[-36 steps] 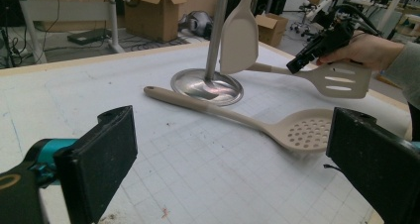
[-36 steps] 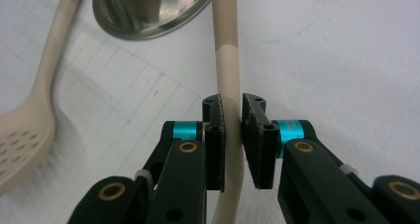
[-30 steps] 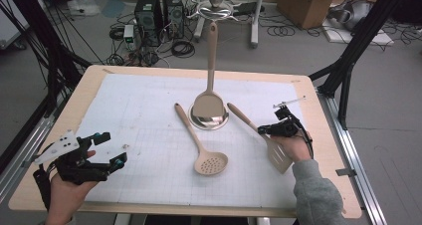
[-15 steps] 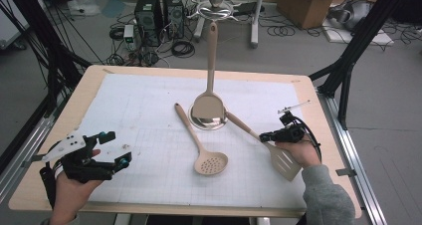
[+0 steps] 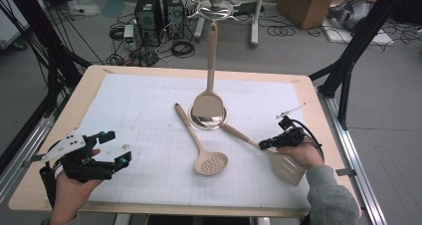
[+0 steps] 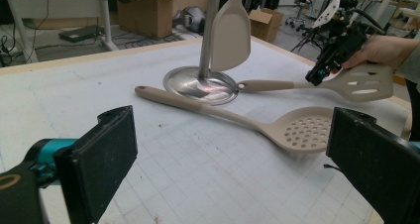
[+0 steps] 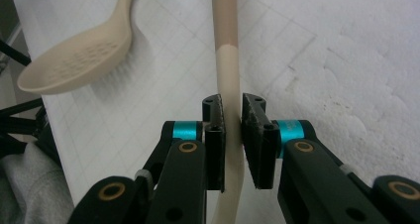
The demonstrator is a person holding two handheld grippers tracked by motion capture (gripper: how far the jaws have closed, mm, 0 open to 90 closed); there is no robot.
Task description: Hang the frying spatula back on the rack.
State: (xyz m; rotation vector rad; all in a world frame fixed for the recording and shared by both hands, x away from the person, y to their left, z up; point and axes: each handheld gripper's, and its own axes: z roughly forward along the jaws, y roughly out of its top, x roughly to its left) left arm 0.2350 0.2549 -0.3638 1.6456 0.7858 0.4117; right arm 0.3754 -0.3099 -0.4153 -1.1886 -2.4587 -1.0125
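Your left gripper (image 5: 107, 148) waits wide open and empty at the lower left of the high view. Mid-frame, the skimmer (image 5: 210, 163) lies on the surface beside the stand (image 5: 209, 116). At lower right, your right gripper (image 5: 263, 145) has clamped the slotted spatula (image 5: 287, 166) by its handle (grasp looks made); next, probably lift it level.

My left gripper (image 5: 110, 148) is black, with a grey three-cornered plate on top, teal collars behind the jaws and broad flat pads (image 6: 106, 157) of rough black foam. My right gripper (image 7: 233, 135) is black too, with teal bands, brass-coloured pivot rings and small screws at the jaw tips; a black cable loops from it. My right sleeve (image 5: 331, 195) is grey.
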